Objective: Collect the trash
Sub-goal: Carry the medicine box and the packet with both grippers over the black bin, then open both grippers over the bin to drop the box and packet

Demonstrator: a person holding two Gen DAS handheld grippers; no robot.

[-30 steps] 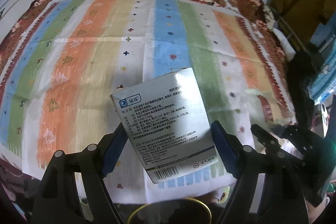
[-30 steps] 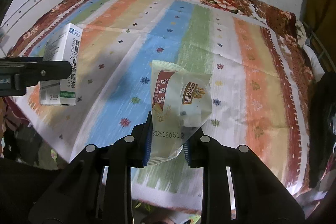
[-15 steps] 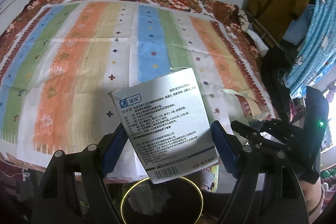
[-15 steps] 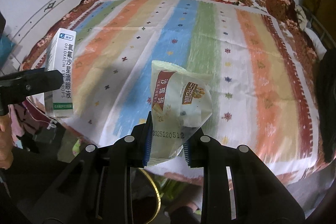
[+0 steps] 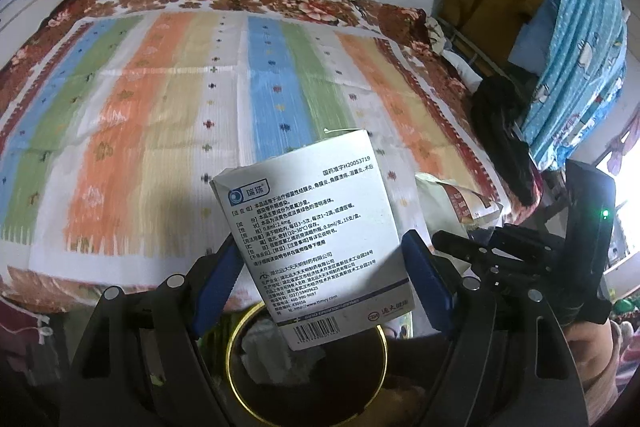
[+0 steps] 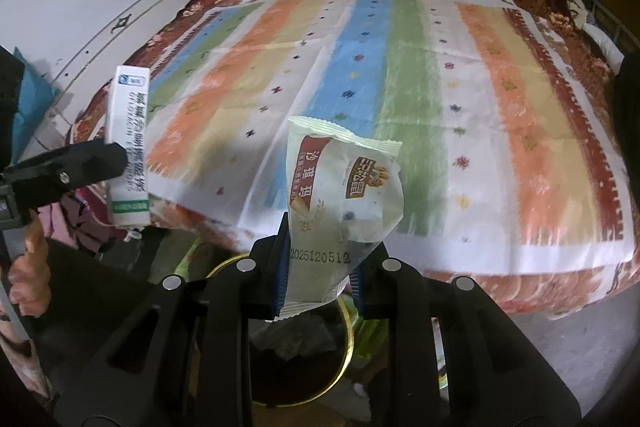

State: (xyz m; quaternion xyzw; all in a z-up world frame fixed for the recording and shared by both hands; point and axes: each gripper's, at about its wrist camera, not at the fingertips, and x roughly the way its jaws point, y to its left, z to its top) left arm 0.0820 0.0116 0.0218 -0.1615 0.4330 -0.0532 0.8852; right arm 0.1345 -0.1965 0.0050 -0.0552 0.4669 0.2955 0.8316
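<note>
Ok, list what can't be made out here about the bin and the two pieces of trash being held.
- Bin, left wrist view: the box and left gripper cover much of the opening; the contents are dark and unclear.
- Bin, right wrist view: only parts of the gold rim show behind the right gripper and wrapper.
- Wrapper: whether it is empty cannot be told.
- Box, right wrist view: its side print is blurred.
</note>
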